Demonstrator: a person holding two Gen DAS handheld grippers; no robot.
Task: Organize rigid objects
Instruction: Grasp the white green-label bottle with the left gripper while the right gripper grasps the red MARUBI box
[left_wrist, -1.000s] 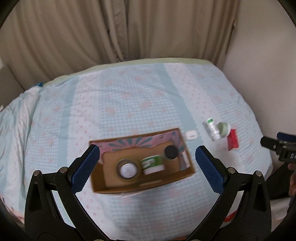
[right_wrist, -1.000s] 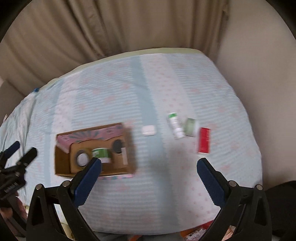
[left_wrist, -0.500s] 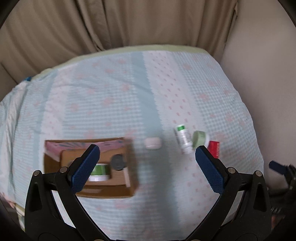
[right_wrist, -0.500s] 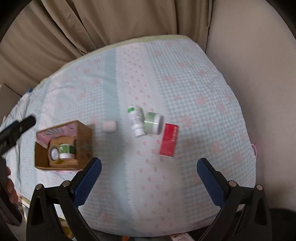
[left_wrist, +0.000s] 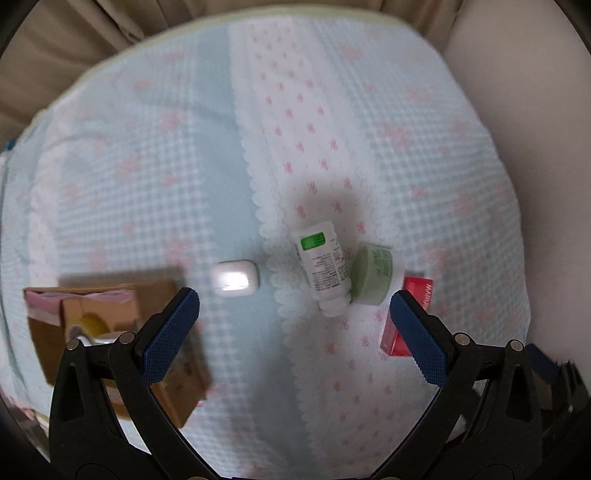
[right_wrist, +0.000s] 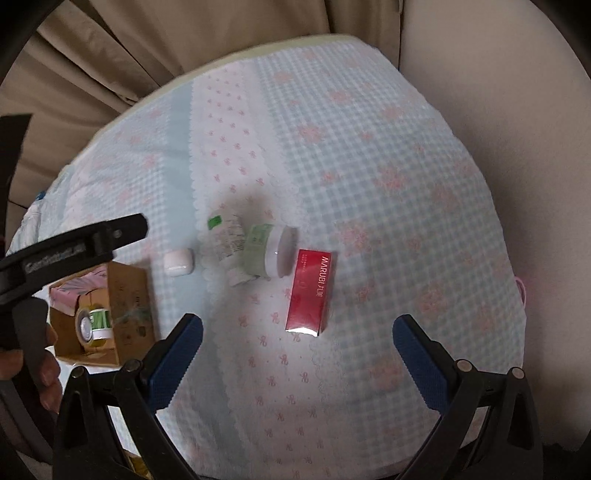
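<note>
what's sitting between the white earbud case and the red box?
The white tube and the green jar, both on their sides and touching, lie between the earbud case and the red box. Clearest in the right wrist view.

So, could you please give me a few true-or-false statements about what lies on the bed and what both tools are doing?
1. The red box lies outside the cardboard box. True.
2. The left tool grips the white tube. False: it is open and empty.
3. The green jar lies on its side against the tube. True.
4. The right tool is shut. False: it is open.
5. The white case sits inside the cardboard box. False: it lies on the sheet.
</note>
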